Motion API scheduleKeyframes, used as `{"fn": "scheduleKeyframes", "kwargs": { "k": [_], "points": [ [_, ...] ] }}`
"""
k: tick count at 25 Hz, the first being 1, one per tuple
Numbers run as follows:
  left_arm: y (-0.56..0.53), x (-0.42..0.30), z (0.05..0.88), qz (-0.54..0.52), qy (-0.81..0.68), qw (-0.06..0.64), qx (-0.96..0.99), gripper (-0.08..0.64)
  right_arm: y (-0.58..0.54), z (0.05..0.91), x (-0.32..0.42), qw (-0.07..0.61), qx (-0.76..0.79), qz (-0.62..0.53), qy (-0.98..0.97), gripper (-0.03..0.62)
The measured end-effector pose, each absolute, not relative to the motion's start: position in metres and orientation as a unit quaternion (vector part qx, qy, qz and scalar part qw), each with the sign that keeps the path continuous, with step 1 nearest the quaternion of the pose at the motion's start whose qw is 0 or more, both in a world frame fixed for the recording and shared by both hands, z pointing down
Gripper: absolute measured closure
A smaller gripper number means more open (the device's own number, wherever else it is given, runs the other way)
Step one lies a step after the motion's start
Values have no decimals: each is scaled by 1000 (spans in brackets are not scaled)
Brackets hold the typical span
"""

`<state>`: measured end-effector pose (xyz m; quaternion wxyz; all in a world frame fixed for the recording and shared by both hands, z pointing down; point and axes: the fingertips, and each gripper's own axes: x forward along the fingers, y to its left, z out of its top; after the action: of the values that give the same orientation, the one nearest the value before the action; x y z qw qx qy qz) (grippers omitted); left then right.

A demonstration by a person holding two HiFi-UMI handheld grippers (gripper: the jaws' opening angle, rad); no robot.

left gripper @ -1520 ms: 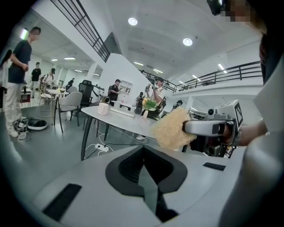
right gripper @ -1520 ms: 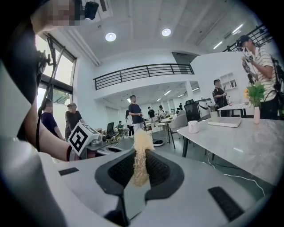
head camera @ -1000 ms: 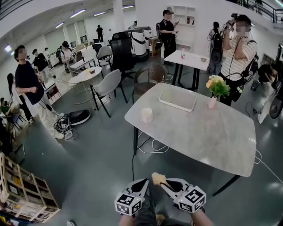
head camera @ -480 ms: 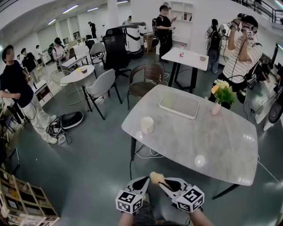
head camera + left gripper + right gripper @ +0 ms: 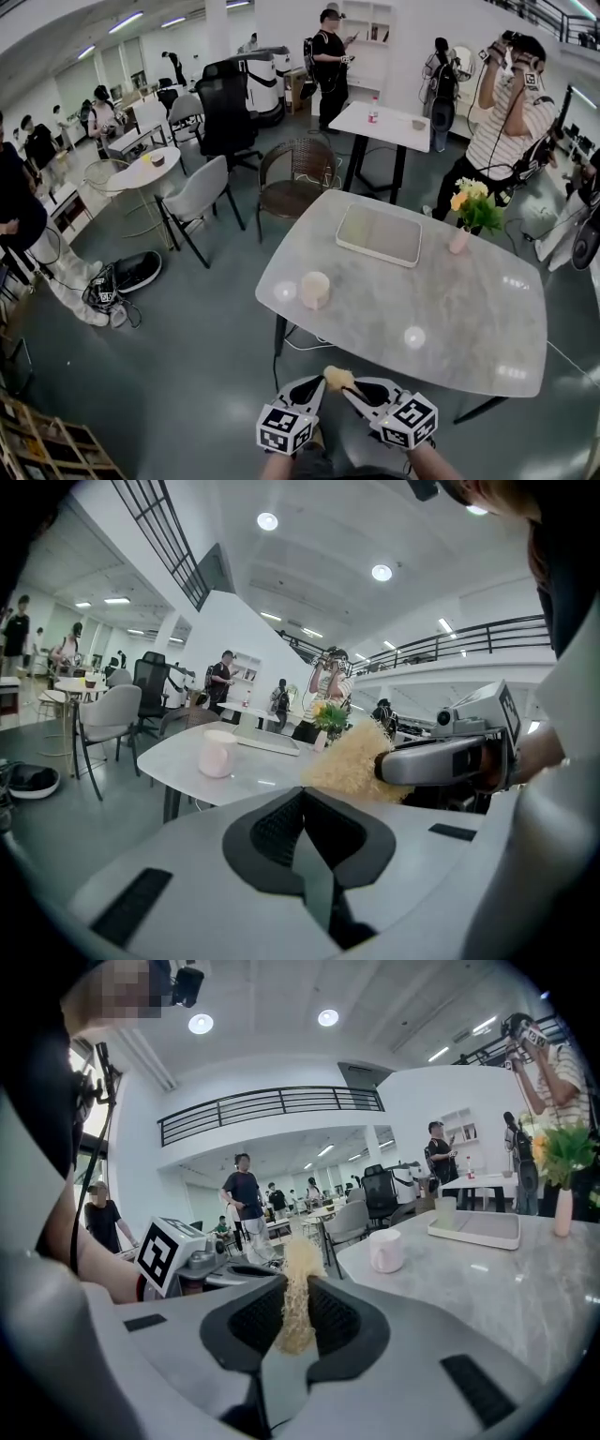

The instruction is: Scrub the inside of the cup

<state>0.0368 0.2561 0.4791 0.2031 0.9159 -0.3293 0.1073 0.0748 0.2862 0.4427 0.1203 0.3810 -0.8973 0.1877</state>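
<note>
A pale pink cup (image 5: 315, 289) stands upright near the left edge of the grey marble table (image 5: 450, 309); it also shows as the cup (image 5: 217, 753) and the cup (image 5: 385, 1250). Both grippers hang low in front of the table, short of its near edge, tips close together. My right gripper (image 5: 352, 388) is shut on a yellow fibrous scrubber (image 5: 337, 378), whose tuft sticks up between the pads of the right gripper (image 5: 297, 1290). My left gripper (image 5: 313, 388) is shut with nothing in it; in its own view the left gripper (image 5: 302, 803) sits just beside the scrubber (image 5: 354, 761).
A white tray (image 5: 380, 234) lies at the table's far side, and a pink vase of flowers (image 5: 461, 236) stands at the far right. Chairs (image 5: 199, 194), small tables and several people stand beyond. A cable runs on the floor under the table.
The head view has drawn nearer to the table, so the cup and tray sit lower and larger. Both grippers stay together at the bottom, still holding as before.
</note>
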Motion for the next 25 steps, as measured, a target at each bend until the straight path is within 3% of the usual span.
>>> {"fn": "scheduleKeyframes", "kwargs": {
  "k": [25],
  "points": [
    [142, 33, 508, 136, -315, 212, 915, 546, 158, 468, 64, 116, 381, 216, -891, 523]
  ]
}}
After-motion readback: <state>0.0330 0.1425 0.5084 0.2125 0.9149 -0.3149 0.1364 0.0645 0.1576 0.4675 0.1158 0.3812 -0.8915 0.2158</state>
